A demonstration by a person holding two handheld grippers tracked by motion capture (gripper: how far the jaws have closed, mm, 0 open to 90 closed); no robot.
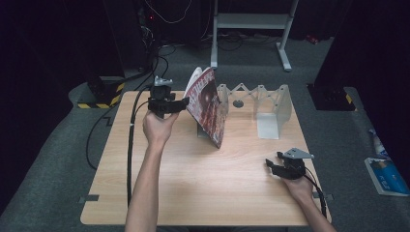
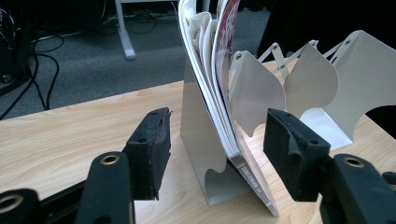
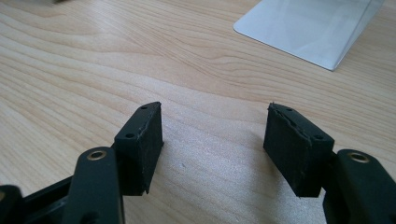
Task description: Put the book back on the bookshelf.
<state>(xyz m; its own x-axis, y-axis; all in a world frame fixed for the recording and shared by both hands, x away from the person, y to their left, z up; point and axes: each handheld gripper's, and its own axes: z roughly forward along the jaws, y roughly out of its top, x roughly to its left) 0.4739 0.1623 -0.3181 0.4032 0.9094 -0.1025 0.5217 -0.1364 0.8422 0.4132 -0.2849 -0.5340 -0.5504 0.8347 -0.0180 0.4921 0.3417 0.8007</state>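
Note:
A red-covered magazine (image 1: 209,106) (image 2: 219,70) stands tilted against the left end plate (image 2: 198,135) of a white folding book rack (image 1: 261,104) (image 2: 322,79) at the back of the wooden table (image 1: 193,188). My left gripper (image 1: 183,103) (image 2: 217,149) is held up level just left of the magazine, open. Its pads (image 2: 152,144) stand apart on either side of the plate and the magazine's spine without pressing on them. My right gripper (image 1: 271,165) (image 3: 215,140) rests low over the table's front right, open, with bare wood between its jaws.
The rack's right foot plate (image 1: 268,128) (image 3: 308,28) lies just beyond my right gripper. On the floor are a yellow-and-black striped block (image 1: 104,94) with cables at back left, a grey metal stand (image 1: 251,21) behind, and a blue-and-white pack (image 1: 387,175) at right.

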